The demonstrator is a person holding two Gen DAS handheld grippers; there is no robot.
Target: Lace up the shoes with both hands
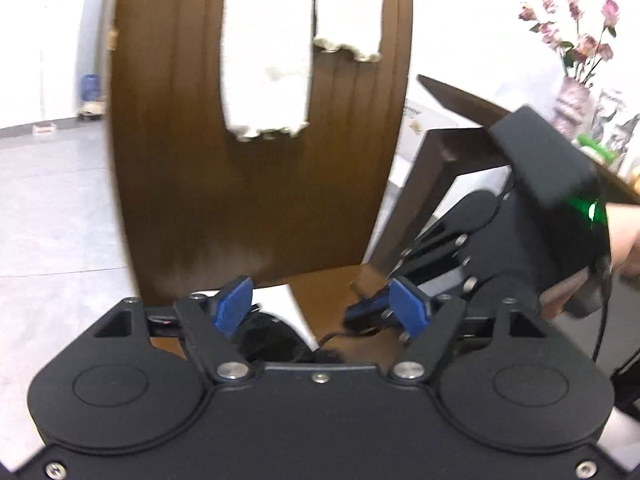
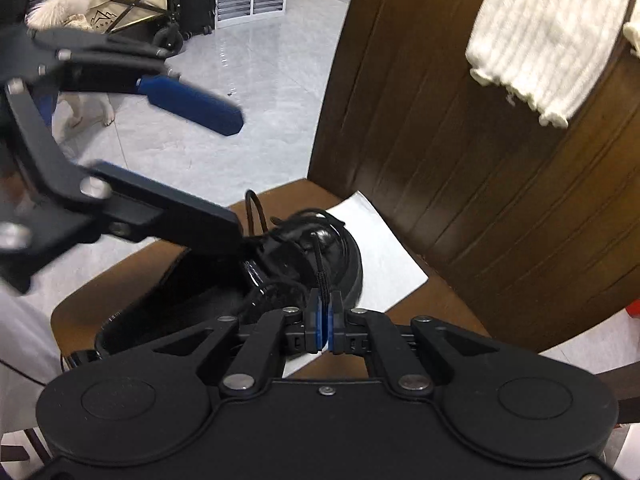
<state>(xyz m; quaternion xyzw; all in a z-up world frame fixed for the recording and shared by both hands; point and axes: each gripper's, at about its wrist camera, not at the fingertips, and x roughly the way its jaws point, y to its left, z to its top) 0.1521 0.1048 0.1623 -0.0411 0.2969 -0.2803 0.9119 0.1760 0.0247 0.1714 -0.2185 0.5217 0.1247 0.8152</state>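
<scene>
Chair (image 2: 500, 208): brown wood, backrest fills the right wrist view from 12 to 3 o'clock; white towel (image 2: 548, 36) draped over its top.
Seat (image 2: 436, 304): holds a white sheet (image 2: 384, 256), with the shoe (image 2: 320, 256) on it near frame centre.
Shoe: black, glossy, toe toward the backrest at about 1 o'clock.
Left gripper (image 1: 324, 308): fingers spread wide apart, nothing between them; in the right wrist view it enters from 9 o'clock, lower finger over the shoe opening.
Right gripper (image 2: 325, 322): blue pads pressed together, pinching the black lace (image 2: 322, 276), which runs up toward the shoe front.
Lace loops near the tongue; blurred, routing unclear.
</scene>
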